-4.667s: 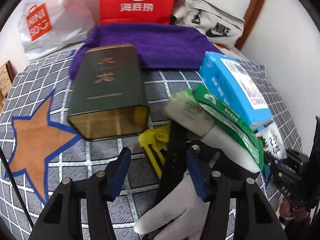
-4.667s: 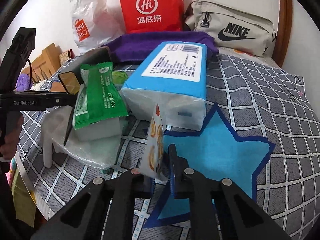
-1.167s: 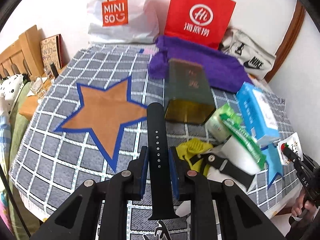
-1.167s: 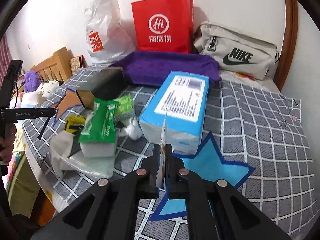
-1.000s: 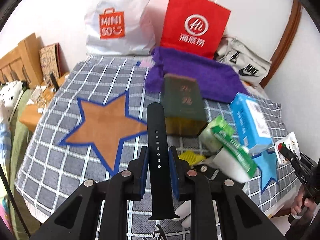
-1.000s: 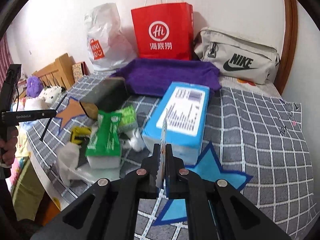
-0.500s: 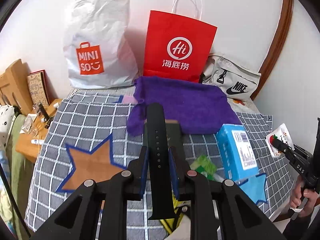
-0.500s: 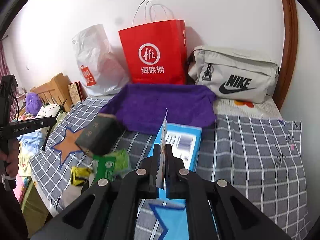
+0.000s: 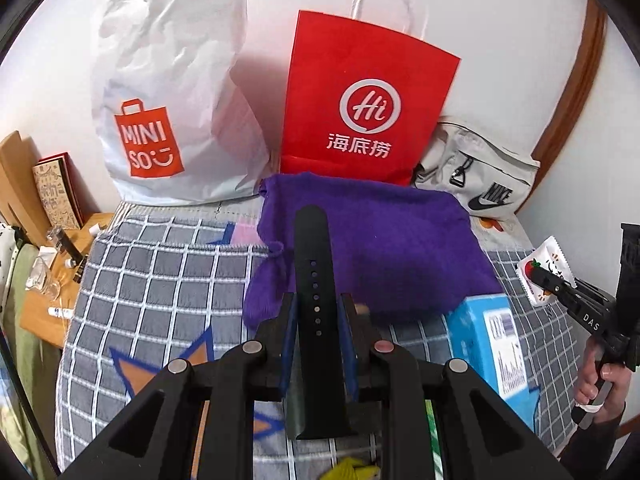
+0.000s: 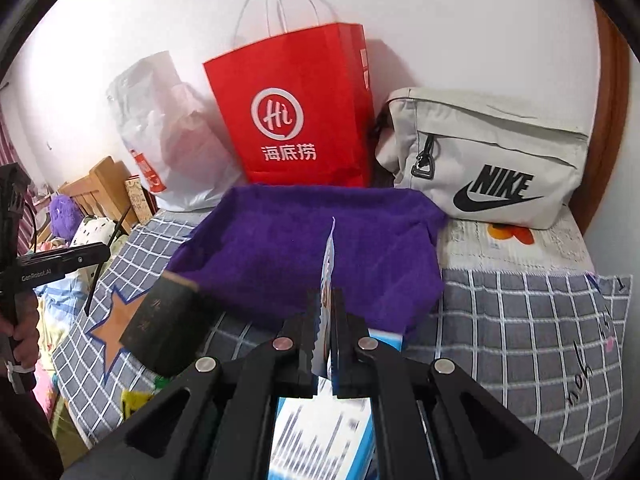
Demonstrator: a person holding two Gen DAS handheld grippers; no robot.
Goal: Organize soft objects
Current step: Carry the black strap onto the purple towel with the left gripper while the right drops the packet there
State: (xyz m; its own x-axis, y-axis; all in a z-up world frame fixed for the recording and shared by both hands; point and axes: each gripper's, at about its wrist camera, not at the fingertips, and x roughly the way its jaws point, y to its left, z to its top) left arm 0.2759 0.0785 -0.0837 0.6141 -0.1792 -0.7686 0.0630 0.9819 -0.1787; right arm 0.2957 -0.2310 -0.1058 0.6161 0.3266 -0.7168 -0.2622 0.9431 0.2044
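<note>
gripping a black watch strap (image 9: 313, 280) upright between its blue pads, the left gripper (image 9: 316, 320) is narrowed onto the strap, raised above the grey checked bed cover (image 9: 168, 280), with the purple towel (image 9: 384, 248) on the bed beyond it. the right gripper (image 10: 326, 312) is clamped fully closed on a thin white snack sachet (image 10: 329, 264), held edge-on over the same towel; from the left wrist view the sachet shows a strawberry print at the right edge. a blue tissue pack (image 10: 320, 432) lies on the bed below the right gripper, a dark green tin (image 10: 168, 320) to its left. at the far wall stand a white miniso bag (image 9: 168, 92), a red paper bag (image 10: 296, 108) and a beige nike bag (image 10: 492, 160).
</note>
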